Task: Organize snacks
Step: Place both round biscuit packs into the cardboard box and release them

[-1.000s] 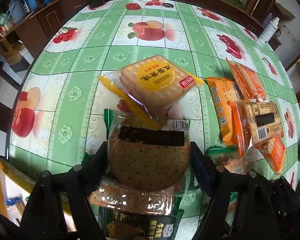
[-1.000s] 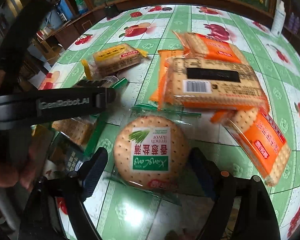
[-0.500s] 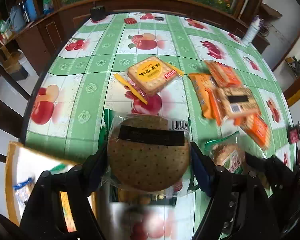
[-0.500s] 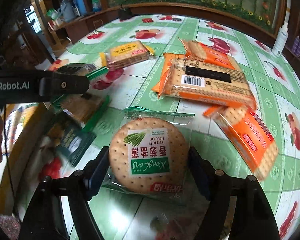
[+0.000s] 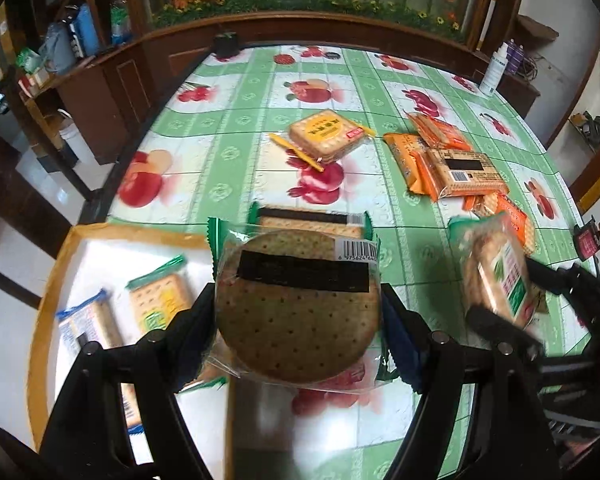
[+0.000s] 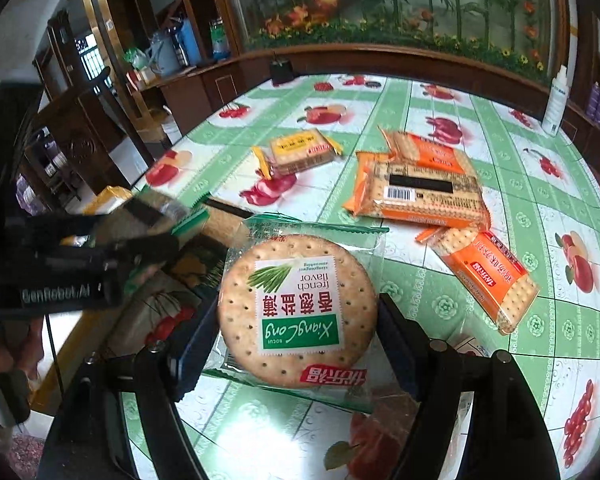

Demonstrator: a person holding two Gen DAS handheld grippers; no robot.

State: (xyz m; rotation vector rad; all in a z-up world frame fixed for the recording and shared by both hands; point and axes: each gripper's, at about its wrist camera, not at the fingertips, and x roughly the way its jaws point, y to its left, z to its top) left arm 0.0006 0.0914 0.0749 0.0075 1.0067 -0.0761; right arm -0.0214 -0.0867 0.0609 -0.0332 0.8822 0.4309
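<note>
Snacks fill both my tongs: the left tongs (image 5: 298,316) are clamped on a round cracker pack (image 5: 298,312) with its barcode side up, above the edge between the tabletop (image 5: 228,152) and a yellow-rimmed tray (image 5: 56,264). The right tongs (image 6: 298,320), which have just been closing, are clamped on a green-labelled round cracker pack (image 6: 296,312). Beyond them, orange packs (image 6: 420,188) lie on the tabletop, with a yellow pack (image 6: 300,148) near them.
</note>
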